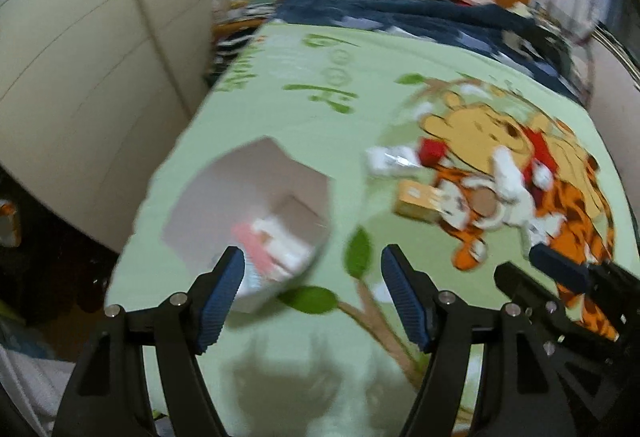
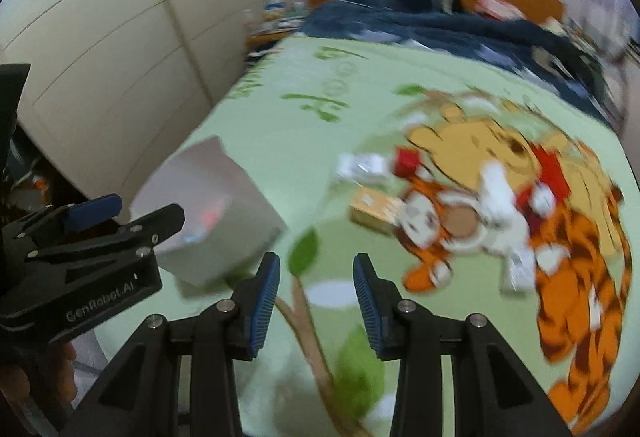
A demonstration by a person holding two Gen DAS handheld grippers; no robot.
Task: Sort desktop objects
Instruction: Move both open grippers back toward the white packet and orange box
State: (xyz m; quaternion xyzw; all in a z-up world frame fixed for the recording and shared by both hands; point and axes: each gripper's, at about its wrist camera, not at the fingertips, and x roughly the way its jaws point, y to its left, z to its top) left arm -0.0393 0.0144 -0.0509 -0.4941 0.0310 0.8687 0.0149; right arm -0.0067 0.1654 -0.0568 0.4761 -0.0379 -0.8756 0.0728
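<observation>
An open grey cardboard box (image 1: 224, 197) sits on the green cartoon blanket (image 1: 304, 125) at the left; pink and white items (image 1: 272, 245) lie inside it. It also shows in the right wrist view (image 2: 208, 197). My left gripper (image 1: 312, 297) is open and empty, just in front of the box. My right gripper (image 2: 316, 301) is open and empty above the blanket. Loose on the blanket lie a white packet (image 1: 390, 159), a red block (image 1: 432, 151), a tan box (image 1: 420, 201) and a white item (image 1: 512, 185). The frames are blurred.
The right gripper shows at the right of the left wrist view (image 1: 568, 277), the left gripper at the left of the right wrist view (image 2: 92, 233). A dark blue duvet (image 1: 400, 13) and headboard lie beyond. A wardrobe (image 1: 80, 57) stands left.
</observation>
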